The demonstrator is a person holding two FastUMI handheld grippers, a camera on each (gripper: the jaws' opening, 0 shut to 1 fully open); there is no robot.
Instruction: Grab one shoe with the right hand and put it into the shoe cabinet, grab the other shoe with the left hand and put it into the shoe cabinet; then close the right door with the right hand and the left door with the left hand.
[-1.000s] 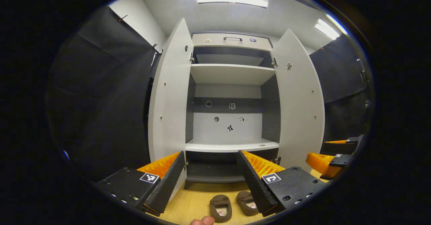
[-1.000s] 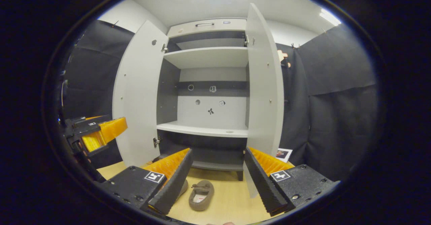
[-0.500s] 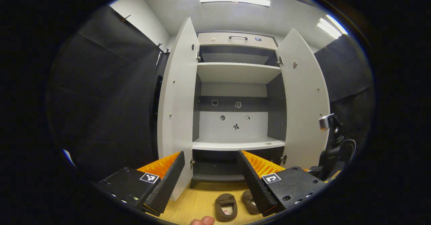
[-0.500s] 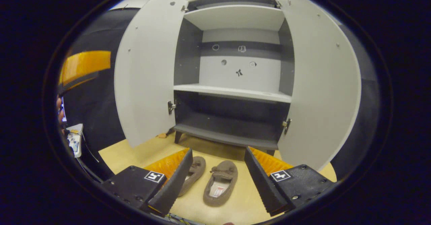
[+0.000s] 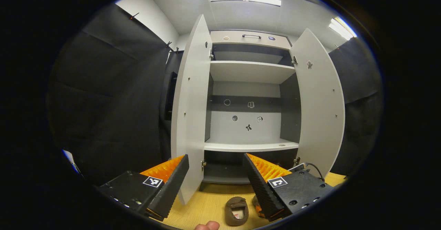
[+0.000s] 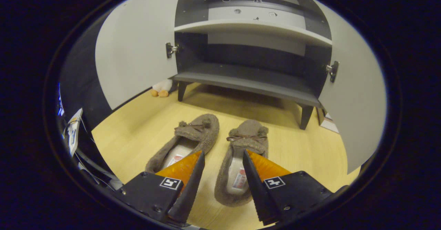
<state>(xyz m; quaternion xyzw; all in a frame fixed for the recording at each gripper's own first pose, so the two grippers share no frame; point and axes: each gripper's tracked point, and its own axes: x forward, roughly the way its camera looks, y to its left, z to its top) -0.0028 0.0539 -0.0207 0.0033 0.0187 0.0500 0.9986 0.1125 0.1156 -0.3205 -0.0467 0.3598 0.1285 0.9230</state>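
Shoes sit side by side on the wooden floor (image 6: 137, 126) just before the cabinet (image 6: 248, 82), toes toward it. In the right gripper view they lie in the lower middle of the frame: the left shoe (image 6: 186, 142) a little higher, the right shoe (image 6: 241, 161) beside it, close but apart. The right hand-held gripper (image 6: 222, 178) hangs low over the right shoe with its fingers spread, one on each side of the shoe's left edge, the right finger over its opening; whether either touches is hard to tell.

Both cabinet doors stand wide open, the left door (image 6: 134, 51) at upper left of that frame, the right door (image 6: 358, 95) at right. The bottom shelf (image 6: 248, 80) is bare.

In the left gripper view the left hand-held gripper (image 5: 215, 185) is held higher and farther back, fingers spread and holding nothing, facing the open cabinet (image 5: 251, 95). One shoe (image 5: 237, 211) shows at bottom centre between its fingers.
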